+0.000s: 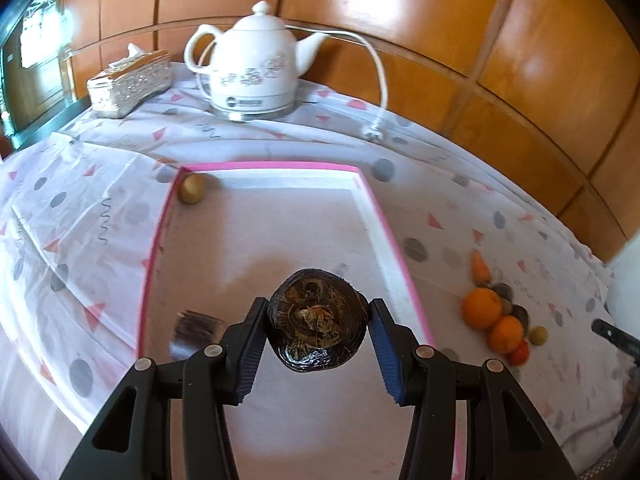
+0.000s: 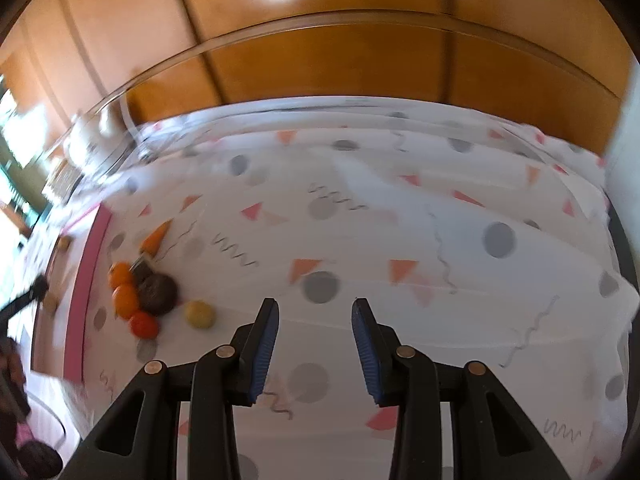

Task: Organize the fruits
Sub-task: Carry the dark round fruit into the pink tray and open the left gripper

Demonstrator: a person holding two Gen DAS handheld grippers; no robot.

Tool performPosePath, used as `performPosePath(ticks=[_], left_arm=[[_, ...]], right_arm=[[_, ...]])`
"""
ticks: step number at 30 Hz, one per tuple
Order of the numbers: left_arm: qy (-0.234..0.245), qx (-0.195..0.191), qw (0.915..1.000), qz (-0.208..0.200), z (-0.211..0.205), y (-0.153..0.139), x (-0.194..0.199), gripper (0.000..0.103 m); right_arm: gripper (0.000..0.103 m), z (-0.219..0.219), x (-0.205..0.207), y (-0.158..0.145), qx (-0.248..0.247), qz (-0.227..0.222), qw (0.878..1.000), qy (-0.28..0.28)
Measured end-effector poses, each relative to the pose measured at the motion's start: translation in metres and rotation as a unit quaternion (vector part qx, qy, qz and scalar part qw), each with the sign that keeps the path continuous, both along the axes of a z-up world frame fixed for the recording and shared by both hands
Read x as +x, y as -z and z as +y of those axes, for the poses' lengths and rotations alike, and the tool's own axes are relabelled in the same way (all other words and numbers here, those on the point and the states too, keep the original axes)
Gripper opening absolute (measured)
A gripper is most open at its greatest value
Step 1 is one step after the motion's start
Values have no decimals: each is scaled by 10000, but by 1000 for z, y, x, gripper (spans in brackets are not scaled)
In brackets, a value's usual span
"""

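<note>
Left wrist: left claw (image 1: 318, 322) gripping dark fruit (image 1: 317, 323), over tray (image 1: 394, 236)

Setting: domestic interior, likely a dining or living room. Evidence: counter (image 1: 460, 208) draped in a white cloth printed with grey dots, pink triangles and squiggles; white ceramic electric kettle (image 1: 256, 68) with floral motif on its base, cord (image 1: 380, 80) unplugged and lying on the cloth; ornate silver tissue box (image 1: 128, 82) beside it; glossy wood-panelled wall (image 1: 440, 20) directly behind; pink-rimmed tray (image 1: 264, 167); loose pile of fruit (image 1: 496, 320) on the cloth.
</note>
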State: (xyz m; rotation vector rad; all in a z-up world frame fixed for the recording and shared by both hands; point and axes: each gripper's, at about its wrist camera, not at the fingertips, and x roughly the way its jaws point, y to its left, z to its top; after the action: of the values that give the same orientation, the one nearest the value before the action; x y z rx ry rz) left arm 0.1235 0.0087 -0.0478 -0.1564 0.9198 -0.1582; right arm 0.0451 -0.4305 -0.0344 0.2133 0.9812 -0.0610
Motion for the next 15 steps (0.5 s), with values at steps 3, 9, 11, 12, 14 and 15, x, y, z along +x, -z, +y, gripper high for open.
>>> performPosePath(ticks=[3,9,11,12,14,15], left_arm=[[-83,70,9999,2,8,1,9,51],[-284,133,9995,74,22,5,30,51],[-371,161,9991,125,27,6,37,51],[-395,179,9990,142,28,7,39,51],[-446,235,9986,154,31,8,43,51],[-462,261,9985,155,31,9,44,51]], right_arm=[[38,16,1,1,-59,-17,9995,-318],[38,43,6,4,-37,-70,9960,-888],[38,52,8,5,12,-70,9941,-1079],[38,56,9,6,31,-70,9934,-1140],[38,66,13,8,88,-82,9913,-1312],[38,70,15,9,107,-89,9903,-1383]])
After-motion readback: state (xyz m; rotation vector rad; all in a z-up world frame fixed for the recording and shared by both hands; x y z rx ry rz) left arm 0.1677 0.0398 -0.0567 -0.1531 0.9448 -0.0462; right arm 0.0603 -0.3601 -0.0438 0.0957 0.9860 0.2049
